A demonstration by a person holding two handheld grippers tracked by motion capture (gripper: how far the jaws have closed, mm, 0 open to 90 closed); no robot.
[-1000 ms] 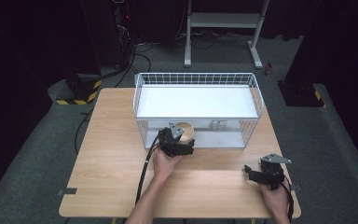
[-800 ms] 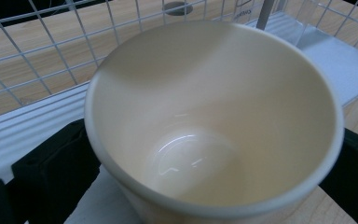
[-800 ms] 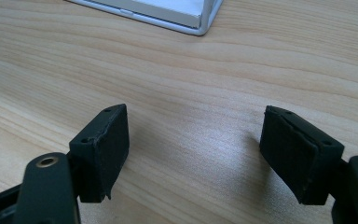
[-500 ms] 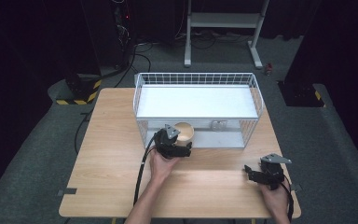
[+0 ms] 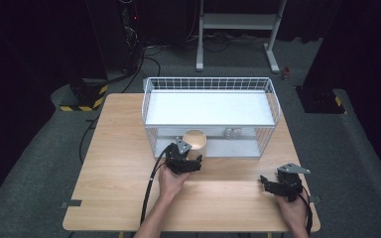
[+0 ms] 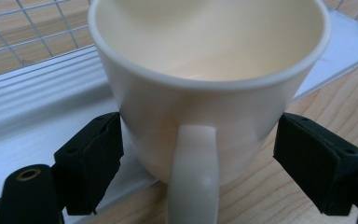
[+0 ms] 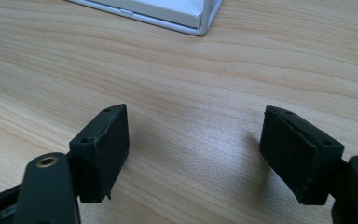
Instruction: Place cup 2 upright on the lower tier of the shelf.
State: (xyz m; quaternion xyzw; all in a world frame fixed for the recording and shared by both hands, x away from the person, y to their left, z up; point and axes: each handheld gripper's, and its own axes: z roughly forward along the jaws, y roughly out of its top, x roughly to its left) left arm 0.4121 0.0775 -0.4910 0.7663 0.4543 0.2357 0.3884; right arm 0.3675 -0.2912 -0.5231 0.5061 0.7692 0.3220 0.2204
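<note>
A: Where do we stand? The cream mug [image 5: 194, 142] sits at the near wall of the wire basket [image 5: 273, 99], at 12 o'clock from the left gripper [image 5: 187, 159]. From above we can't quite tell whether it rests on the basket's tray or half on the counter [image 5: 119, 163]; the left gripper view suggests it straddles the tray edge, handle pointing at 6 o'clock toward us.

B: So placement looks nearly done, or just begun. We'd judge the mug is at the basket and the letting go or the lift is what's left.

A: Gripper state? In the left gripper view the jaws stand wide on either side of the mug [image 6: 205, 93], at 9 and 3 o'clock. The left pad seems to touch the wall, the right pad stands clear with a gap. We call it released, bracketing the mug, not clamping.

B: Right gripper [image 5: 273, 184]?

A: Resting low on the counter at 4 o'clock from the mug, well apart. Jaws spread, holding nothing, bare wood between them in its own view [image 7: 193, 154].
</note>
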